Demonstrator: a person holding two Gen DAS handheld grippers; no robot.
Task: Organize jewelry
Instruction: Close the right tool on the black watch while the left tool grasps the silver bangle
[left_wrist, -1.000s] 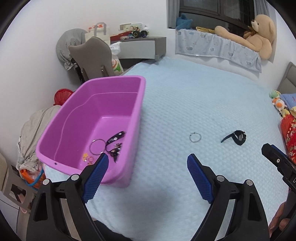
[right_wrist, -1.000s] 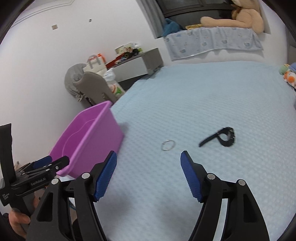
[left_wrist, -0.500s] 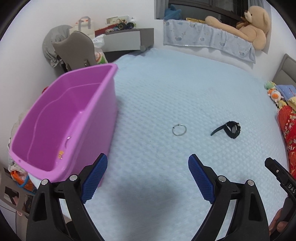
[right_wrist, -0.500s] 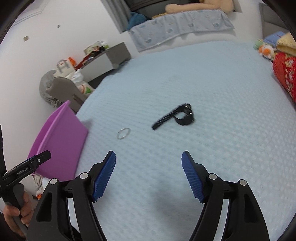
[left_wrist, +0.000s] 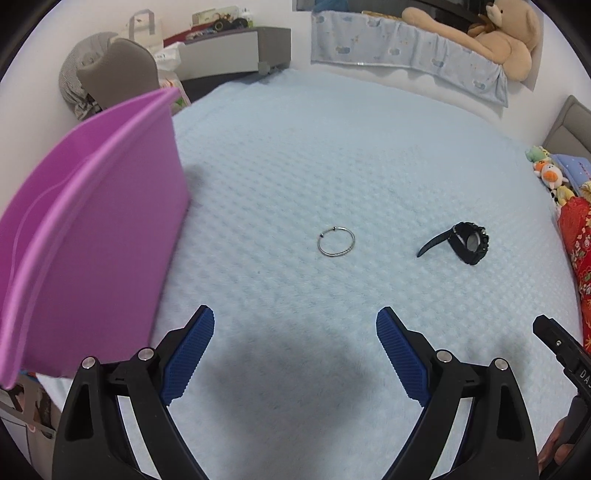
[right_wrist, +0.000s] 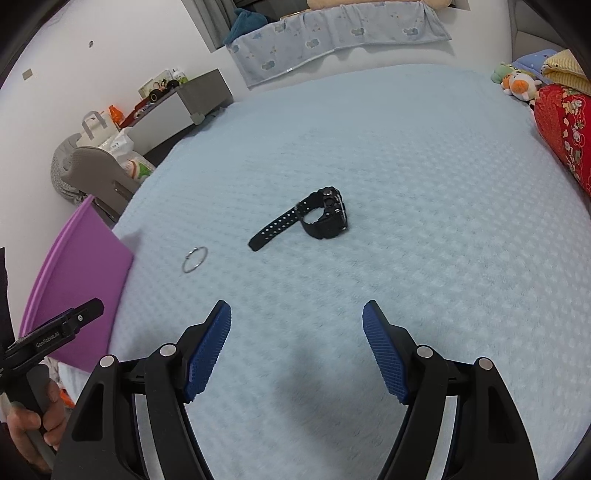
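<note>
Pale blue quilted bedspread (left_wrist: 332, 166) lies under both of your grippers. Your left gripper (left_wrist: 295, 332) hangs above it with its jaws spread wide and nothing between them; the thin silver hoop bangle (left_wrist: 336, 242) lies flat just ahead. Your right gripper (right_wrist: 297, 321) is likewise wide apart and empty, with the black wristwatch (right_wrist: 325, 218) ahead of it, strap trailing towards the bangle. The purple plastic tub (left_wrist: 92, 229) stands at the bed's left edge, well apart from both pieces.

Both wrist views look steeply down, close over the bedspread (left_wrist: 332, 166), sharing its middle.
</note>
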